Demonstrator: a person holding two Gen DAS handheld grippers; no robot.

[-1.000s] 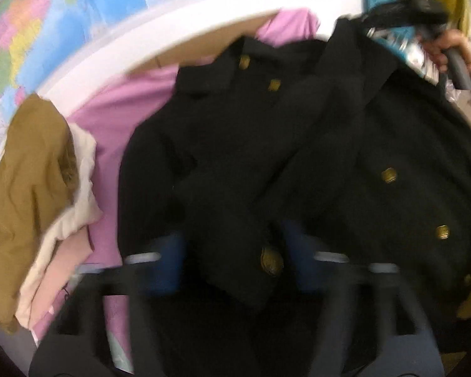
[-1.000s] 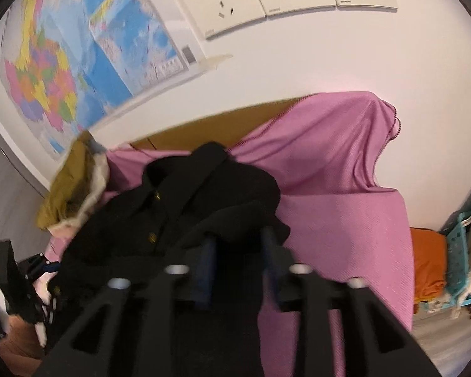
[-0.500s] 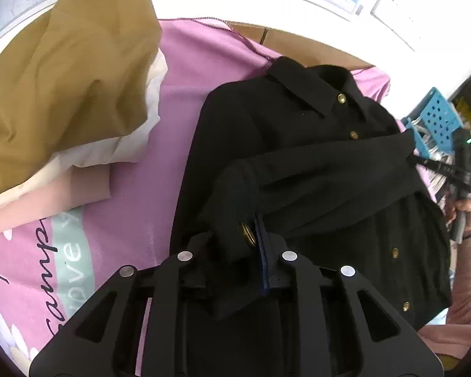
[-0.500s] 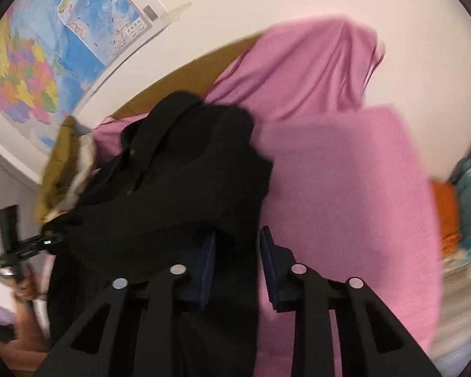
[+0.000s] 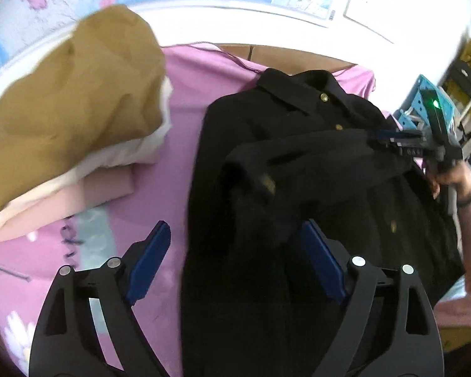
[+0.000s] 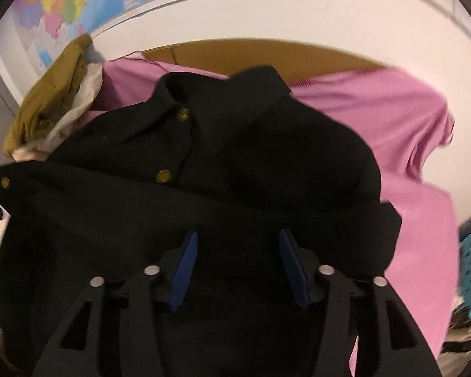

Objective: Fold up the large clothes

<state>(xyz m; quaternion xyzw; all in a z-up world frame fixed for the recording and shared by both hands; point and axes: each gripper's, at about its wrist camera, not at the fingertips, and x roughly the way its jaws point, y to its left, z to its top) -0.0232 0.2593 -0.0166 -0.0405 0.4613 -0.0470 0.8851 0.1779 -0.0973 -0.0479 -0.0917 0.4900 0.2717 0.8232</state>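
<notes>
- Left wrist view is looking down from close above, forward past its fingers.
- Right wrist view is facing the wall, close.
- Both are sharing the black jacket (image 5: 314,169) (image 6: 204,169).

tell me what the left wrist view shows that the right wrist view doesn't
Only the left wrist view: the person's right hand holding the right tongs, the flat pale pink folded garment under the pile, and the open left tongs.

Only the right wrist view: the pink sheet draping down at the far corner.

Both: the black button-front jacket, a sleeve folded across it, and the mustard-brown garment pile.
</notes>
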